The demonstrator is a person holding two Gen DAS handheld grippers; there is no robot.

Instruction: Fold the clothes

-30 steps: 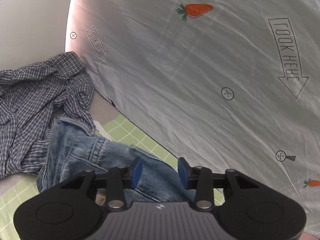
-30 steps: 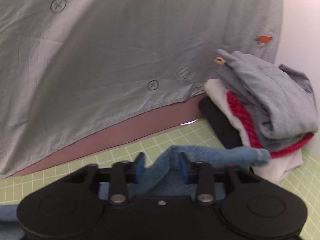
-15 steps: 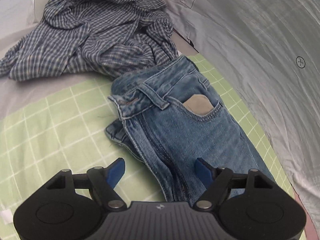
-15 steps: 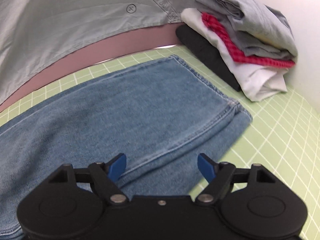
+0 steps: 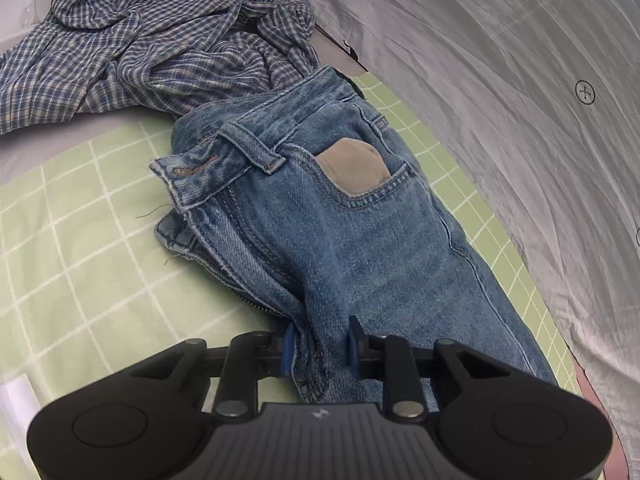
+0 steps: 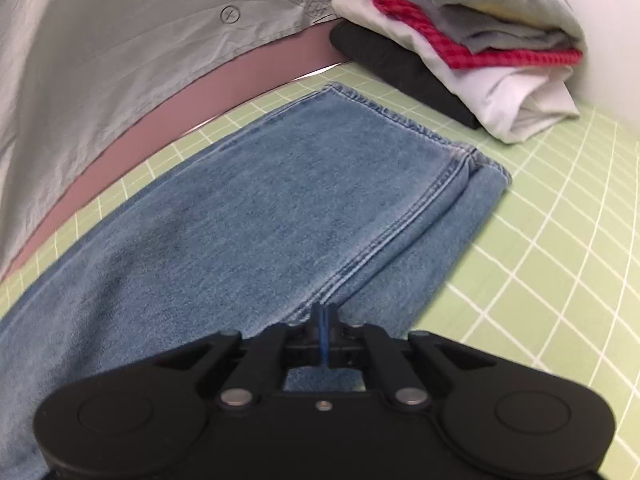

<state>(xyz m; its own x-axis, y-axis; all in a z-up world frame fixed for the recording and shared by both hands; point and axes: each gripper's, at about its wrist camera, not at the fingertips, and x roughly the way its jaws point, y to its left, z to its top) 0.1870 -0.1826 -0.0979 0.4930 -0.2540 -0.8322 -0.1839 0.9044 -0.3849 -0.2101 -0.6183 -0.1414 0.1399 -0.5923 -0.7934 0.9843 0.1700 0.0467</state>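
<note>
Blue jeans (image 5: 352, 232) lie folded lengthwise on the green grid mat (image 5: 80, 240), waistband and pocket facing the left wrist view. My left gripper (image 5: 318, 346) is shut on a bunched fold of the jeans near the crotch seam. In the right wrist view the leg end of the jeans (image 6: 280, 208) lies flat on the mat (image 6: 560, 240), hems stacked. My right gripper (image 6: 325, 336) has its blue pads pressed together at the leg's near edge; whether denim is pinched between them is hidden.
A crumpled blue checked shirt (image 5: 152, 32) lies beyond the waistband. A grey printed sheet (image 5: 500, 80) hangs along the mat's far side. A stack of folded clothes (image 6: 472, 44), grey, red, white and black, sits at the mat's far right corner.
Both grippers were wide open half a second ago and have closed. The left one has pinched a fold of the jeans; the right one has closed at the leg's edge.
</note>
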